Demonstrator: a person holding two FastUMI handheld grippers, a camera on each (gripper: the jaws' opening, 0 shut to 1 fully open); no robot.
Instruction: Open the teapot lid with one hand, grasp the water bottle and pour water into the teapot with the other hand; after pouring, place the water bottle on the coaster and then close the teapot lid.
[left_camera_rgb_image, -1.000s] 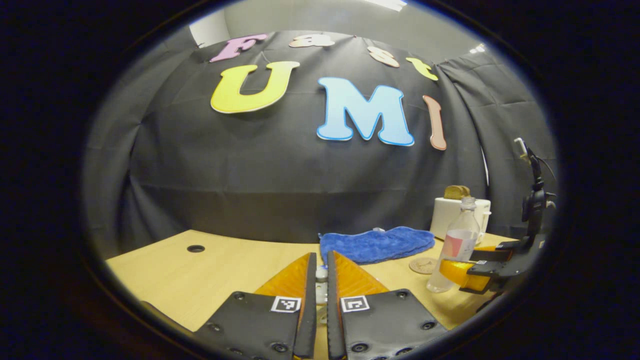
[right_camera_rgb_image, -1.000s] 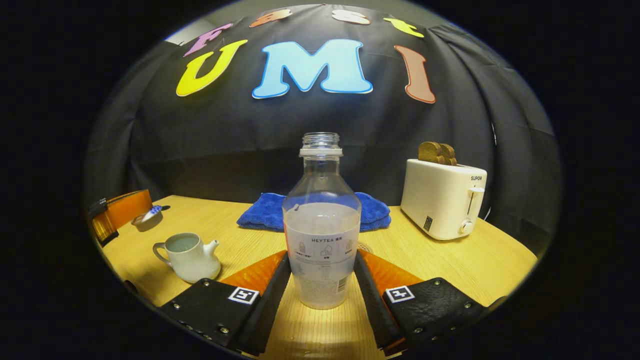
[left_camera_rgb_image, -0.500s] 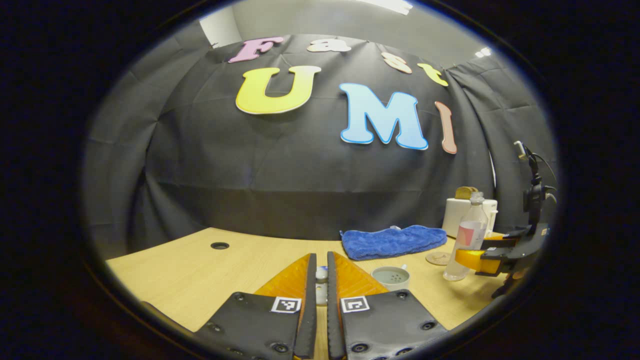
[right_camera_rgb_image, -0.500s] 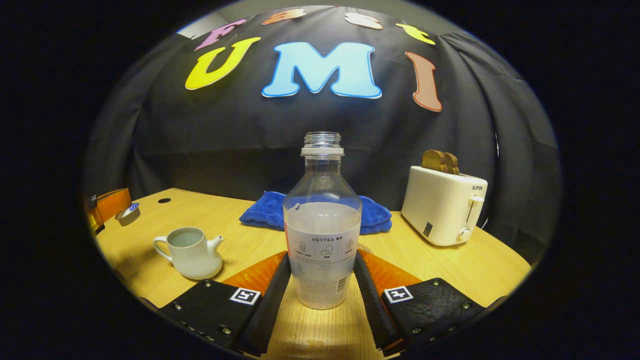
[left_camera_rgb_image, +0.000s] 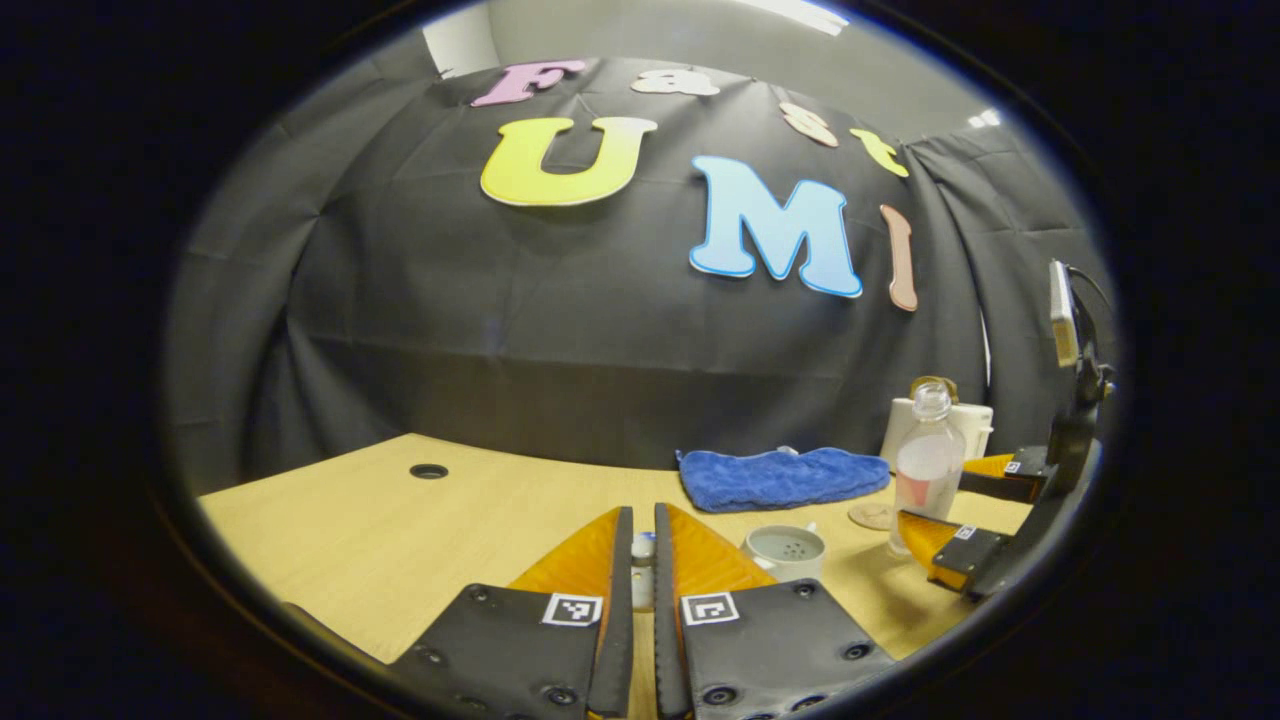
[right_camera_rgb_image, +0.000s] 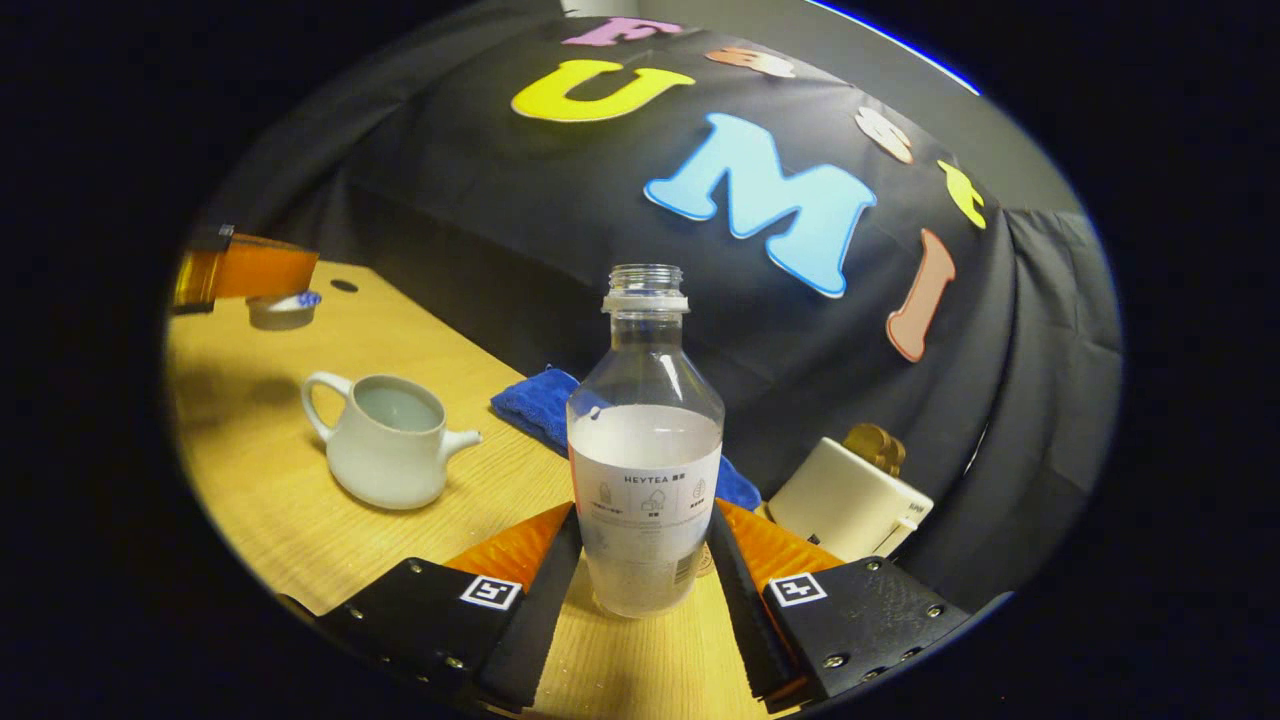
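Observation:
In the right gripper view, my right gripper (right_camera_rgb_image: 645, 512) is shut on the clear, uncapped water bottle (right_camera_rgb_image: 645, 470), which is about half full. The white teapot (right_camera_rgb_image: 390, 440) stands open to its left with water inside. Beyond it my left gripper (right_camera_rgb_image: 290, 285) holds the lid (right_camera_rgb_image: 282, 308) above the table. In the left gripper view, my left gripper (left_camera_rgb_image: 642, 515) is shut on the lid's knob (left_camera_rgb_image: 643, 580). The open teapot (left_camera_rgb_image: 785, 550) sits just right of it. Farther right, the bottle (left_camera_rgb_image: 925, 465) stands in the right gripper (left_camera_rgb_image: 950, 500), beside the round coaster (left_camera_rgb_image: 868, 515).
A blue cloth (right_camera_rgb_image: 530, 405) lies behind the teapot against the booth's wall. A white toaster (right_camera_rgb_image: 850, 495) with bread in it stands at the right. The wooden table (left_camera_rgb_image: 400, 520) has a cable hole (left_camera_rgb_image: 428, 470) at the far left.
The right gripper has rolled with the bottle and come nearer the teapot, so its view now leans. The left gripper has stayed shut on the lid, barely shifting.

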